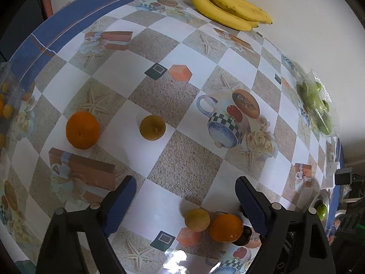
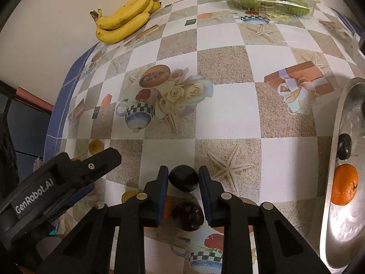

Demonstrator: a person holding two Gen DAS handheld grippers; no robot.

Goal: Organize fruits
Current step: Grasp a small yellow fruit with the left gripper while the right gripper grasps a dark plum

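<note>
My right gripper (image 2: pixel 183 172) is shut on a dark plum (image 2: pixel 183 180), its blue pads pressing both sides just above the checked tablecloth. A second dark plum (image 2: pixel 188 215) lies below, between the finger bases, with an orange partly hidden behind the left finger. My left gripper (image 1: pixel 186 181) hangs open over the cloth with nothing between its pads. Under it lie a yellow-brown fruit (image 1: pixel 197 219), an orange (image 1: pixel 225 227) and a dark plum (image 1: pixel 243 237). Farther off sit another orange (image 1: pixel 82 129) and another yellow-brown fruit (image 1: pixel 152 127).
A metal plate (image 2: pixel 333 159) at the right holds an orange (image 2: pixel 344 185) and a dark plum (image 2: pixel 345 146). Bananas (image 2: pixel 127 18) lie by the wall. A clear plastic box of green fruits (image 2: pixel 273 0) stands at the far edge. The left gripper's body (image 2: pixel 68 178) is close on the left.
</note>
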